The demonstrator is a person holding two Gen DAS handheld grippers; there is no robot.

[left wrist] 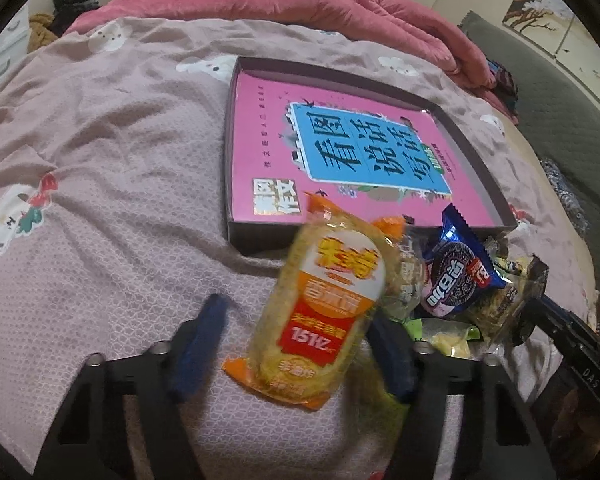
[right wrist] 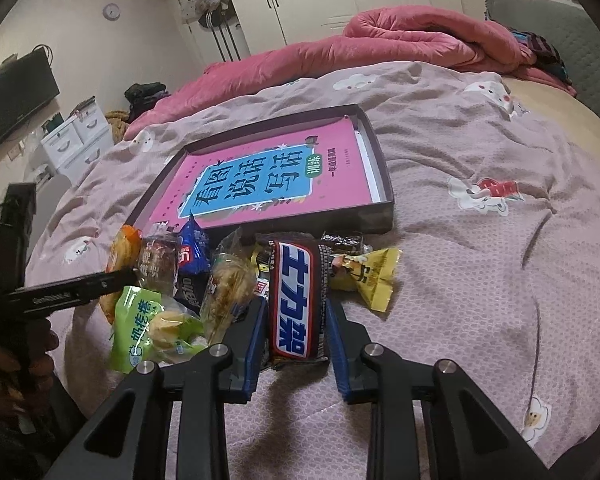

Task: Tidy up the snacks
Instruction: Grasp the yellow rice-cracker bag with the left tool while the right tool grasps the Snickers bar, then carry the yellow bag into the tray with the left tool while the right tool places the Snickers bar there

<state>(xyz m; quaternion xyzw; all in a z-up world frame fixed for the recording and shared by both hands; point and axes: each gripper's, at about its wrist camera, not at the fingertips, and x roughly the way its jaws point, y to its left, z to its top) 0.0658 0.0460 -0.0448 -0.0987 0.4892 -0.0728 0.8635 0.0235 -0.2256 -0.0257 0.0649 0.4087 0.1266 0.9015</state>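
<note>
A wide bed (right wrist: 480, 264) with a mauve patterned cover fills both views, and a rumpled pink quilt (right wrist: 400, 44) lies along its far side. The landmark is the shallow dark box (left wrist: 236, 224) lying flat on the cover, with a pink book (left wrist: 340, 148) with a blue title panel lying flat inside it.

Against the near wall of the box, outside it, the snacks lie in a loose heap on the cover. In the right wrist view the heap runs along that wall: a green packet (right wrist: 152, 328) farthest from the box at the left end, a clear bag of pale biscuits (right wrist: 228, 288) beside it, a blue cookie packet (right wrist: 194, 256) close to the box wall, and a yellow packet (right wrist: 368, 276) at the right end.

The chocolate bar (right wrist: 296, 300), brown with a blue and white label, lies lengthwise just near of the box wall. The right gripper (right wrist: 296, 312) is clamped on it, one blue pad pressed to each long side.

The orange rice-cracker packet (left wrist: 324, 312) stands between the fingers of the left gripper (left wrist: 296, 344), its top reaching the near box wall. The image is blurred; the right pad meets the packet's edge, the left pad stands clear of it, so the jaws are still apart around it.

A hand (right wrist: 32, 364) at the left edge holds the left gripper's handle.
</note>
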